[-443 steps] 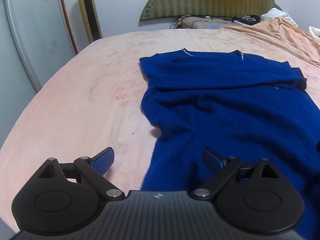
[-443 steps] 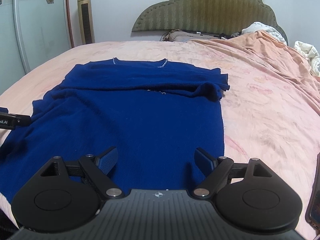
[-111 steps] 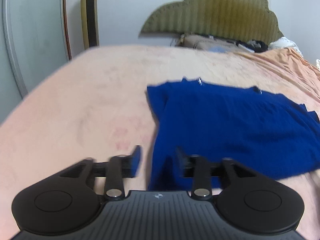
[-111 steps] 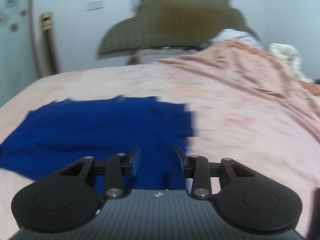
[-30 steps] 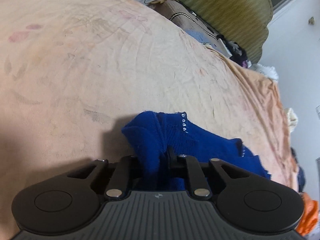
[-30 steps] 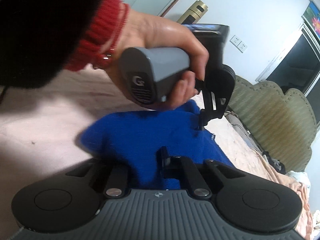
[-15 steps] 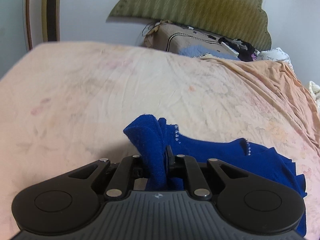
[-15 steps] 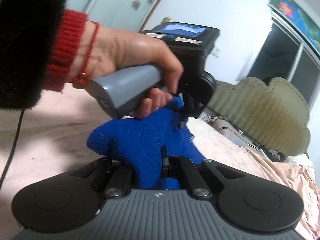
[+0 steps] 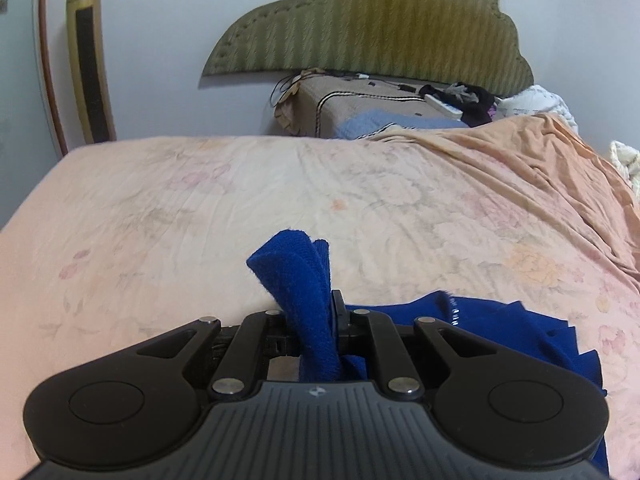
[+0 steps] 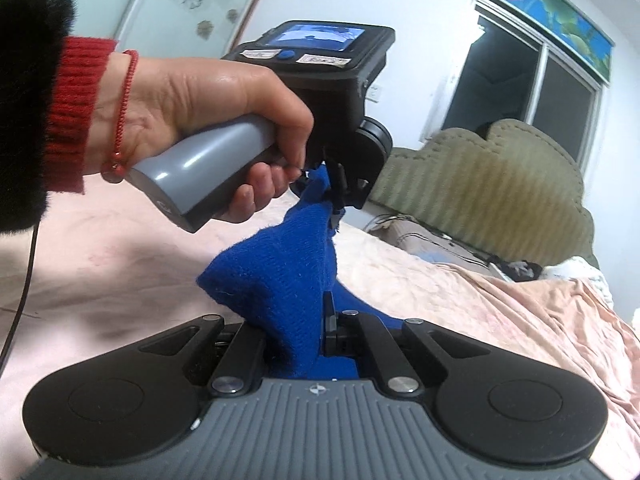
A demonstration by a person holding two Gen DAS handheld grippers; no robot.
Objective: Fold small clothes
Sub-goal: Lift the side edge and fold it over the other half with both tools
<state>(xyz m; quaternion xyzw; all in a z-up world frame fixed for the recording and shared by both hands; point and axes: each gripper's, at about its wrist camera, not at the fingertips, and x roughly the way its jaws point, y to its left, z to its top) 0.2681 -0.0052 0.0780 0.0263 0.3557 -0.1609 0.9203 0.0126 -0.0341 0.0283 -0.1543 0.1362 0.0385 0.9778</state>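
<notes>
Since a second ago, the left gripper [image 9: 316, 316] has been levelled toward the headboard [image 9: 368, 28]. Both sets of jaws are clamped on the blue sweater [image 9: 298, 284], lifted above the bed [image 9: 160, 208]. Uneven pulling by the right gripper [image 10: 298, 332] could slip the bunched knit free.

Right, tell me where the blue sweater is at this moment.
The blue sweater is pinched in both the left hand-held gripper and the right hand-held gripper, lifted over the near part of the pink bed; its remainder trails down right.
</notes>
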